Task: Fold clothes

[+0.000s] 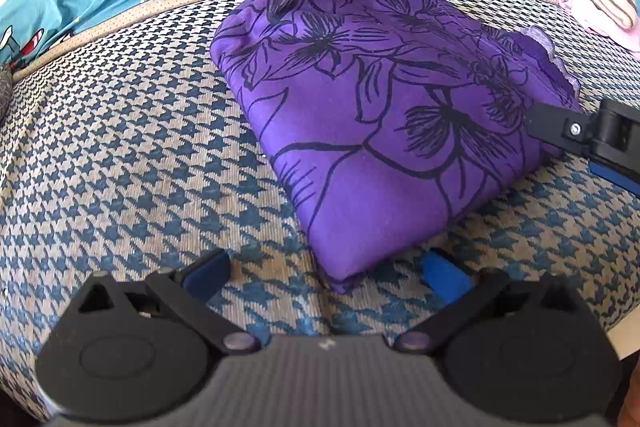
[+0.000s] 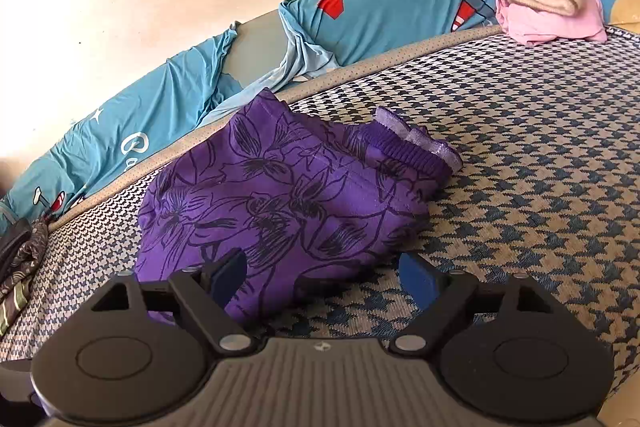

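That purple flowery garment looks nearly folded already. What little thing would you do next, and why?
Probably neaten the far end. The purple garment lies as a folded bundle on the checked mattress, but its ribbed cuff with pale trim sticks out past the fold. Both grippers, left and right, are open and hold nothing, so the right one, nearer the cuff, could tuck it in.

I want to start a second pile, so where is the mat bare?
Bare houndstooth mat lies between the folded purple floral garment and the pink-and-striped clothes pile. Crowded along the blue airplane-print sheet.
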A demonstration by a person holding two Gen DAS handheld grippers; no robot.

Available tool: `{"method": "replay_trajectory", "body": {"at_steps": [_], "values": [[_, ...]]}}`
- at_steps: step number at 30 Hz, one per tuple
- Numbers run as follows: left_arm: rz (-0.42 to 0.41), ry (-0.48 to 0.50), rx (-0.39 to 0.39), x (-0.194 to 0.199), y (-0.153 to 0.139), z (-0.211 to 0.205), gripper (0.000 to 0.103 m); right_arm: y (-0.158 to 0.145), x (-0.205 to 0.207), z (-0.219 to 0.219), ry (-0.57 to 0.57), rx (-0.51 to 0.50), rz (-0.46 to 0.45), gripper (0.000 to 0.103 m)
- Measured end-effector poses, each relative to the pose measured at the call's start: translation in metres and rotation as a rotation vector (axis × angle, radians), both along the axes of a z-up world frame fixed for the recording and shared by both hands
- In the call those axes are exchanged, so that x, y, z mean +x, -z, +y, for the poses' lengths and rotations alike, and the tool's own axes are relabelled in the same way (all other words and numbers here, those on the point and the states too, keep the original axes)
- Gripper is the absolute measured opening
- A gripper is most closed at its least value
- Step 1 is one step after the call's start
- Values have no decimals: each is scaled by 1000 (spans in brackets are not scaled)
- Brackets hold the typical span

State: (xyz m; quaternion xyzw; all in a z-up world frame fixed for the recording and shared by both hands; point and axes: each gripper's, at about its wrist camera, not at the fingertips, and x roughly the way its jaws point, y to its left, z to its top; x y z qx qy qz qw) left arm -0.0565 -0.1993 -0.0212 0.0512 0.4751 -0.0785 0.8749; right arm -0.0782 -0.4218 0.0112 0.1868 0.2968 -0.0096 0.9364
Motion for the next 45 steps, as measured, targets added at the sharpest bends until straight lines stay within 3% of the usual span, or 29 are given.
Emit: {"method": "replay_trajectory", "body": {"at_steps": [10,45], "values": [[48,2,-8,9,0,-2,103,3,-2,-15,51,120,20,86],[-65,49,-18,-9,3,1,103,16,-2,-21,103,115,81,87]]}}
